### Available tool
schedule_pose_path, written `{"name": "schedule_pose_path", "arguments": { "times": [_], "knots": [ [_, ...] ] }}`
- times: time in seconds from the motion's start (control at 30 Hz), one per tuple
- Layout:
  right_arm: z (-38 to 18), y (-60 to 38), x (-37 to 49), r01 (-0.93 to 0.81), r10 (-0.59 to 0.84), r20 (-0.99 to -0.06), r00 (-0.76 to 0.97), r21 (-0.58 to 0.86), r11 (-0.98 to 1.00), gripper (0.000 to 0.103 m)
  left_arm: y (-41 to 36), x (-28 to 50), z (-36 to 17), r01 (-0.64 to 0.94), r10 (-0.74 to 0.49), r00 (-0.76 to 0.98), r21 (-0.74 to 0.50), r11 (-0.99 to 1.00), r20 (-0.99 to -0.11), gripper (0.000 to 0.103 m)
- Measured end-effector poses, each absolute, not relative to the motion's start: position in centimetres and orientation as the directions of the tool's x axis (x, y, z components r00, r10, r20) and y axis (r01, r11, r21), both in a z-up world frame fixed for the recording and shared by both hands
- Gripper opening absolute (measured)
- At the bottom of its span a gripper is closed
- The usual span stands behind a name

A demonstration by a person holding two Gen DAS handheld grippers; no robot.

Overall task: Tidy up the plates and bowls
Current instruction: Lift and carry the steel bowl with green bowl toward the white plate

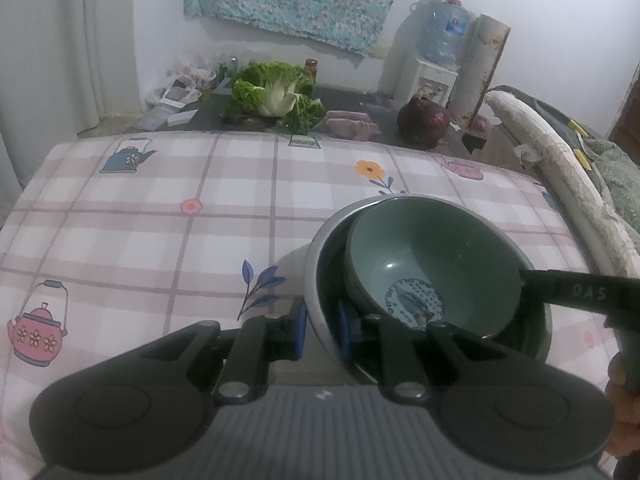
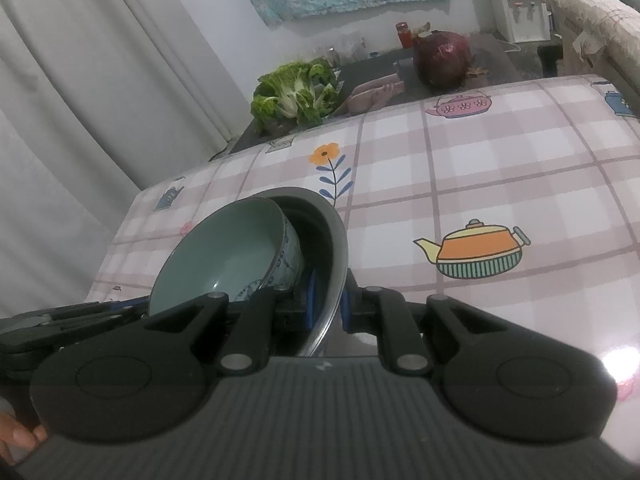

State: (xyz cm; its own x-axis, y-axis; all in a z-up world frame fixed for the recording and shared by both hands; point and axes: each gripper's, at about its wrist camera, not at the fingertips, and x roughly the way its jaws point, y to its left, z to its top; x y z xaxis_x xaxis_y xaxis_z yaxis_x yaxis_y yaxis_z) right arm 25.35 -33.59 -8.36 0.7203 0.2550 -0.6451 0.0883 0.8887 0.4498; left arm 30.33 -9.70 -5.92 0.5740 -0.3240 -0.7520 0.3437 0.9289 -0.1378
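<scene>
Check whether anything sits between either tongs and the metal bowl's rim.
Nothing visible does. The left tongs and the right tongs each straddle the rim of the grey metal bowl. The green ceramic bowl lies tilted inside it, beside the inner fingers.

So there's a green bowl (image 1: pixel 432 268) with a blue picture in its bottom, tilted inside a bigger grey metal bowl (image 1: pixel 320 256). Blue pattern on its outside too. Both on the checked tablecloth (image 1: pixel 160 216).
</scene>
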Motion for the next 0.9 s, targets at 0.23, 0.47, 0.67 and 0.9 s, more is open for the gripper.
{"name": "schedule_pose_path", "arguments": {
  "times": [0.23,0.47,0.67,0.9],
  "knots": [
    [-9.3,-34.1,25.4,0.109,0.265,-0.653,0.710,0.473,0.874,0.011,-8.8,31.1,-6.5,0.344,-0.377,0.533,-0.213,0.915,-0.757,0.016],
    [-10.1,-34.6,25.5,0.128,0.273,-0.662,0.698,0.490,0.863,0.011,-8.7,32.0,-7.3,0.341,-0.418,0.486,-0.273,0.899,-0.768,0.016],
    [-10.7,-34.8,25.7,0.131,0.293,-0.657,0.694,0.516,0.846,0.010,-8.8,32.2,-8.1,0.324,-0.435,0.471,-0.308,0.894,-0.767,0.013],
    [-11.0,-35.0,25.6,0.123,0.306,-0.644,0.701,0.532,0.837,0.010,-8.4,32.1,-8.1,0.311,-0.445,0.470,-0.329,0.892,-0.762,0.013]
  ]
}}
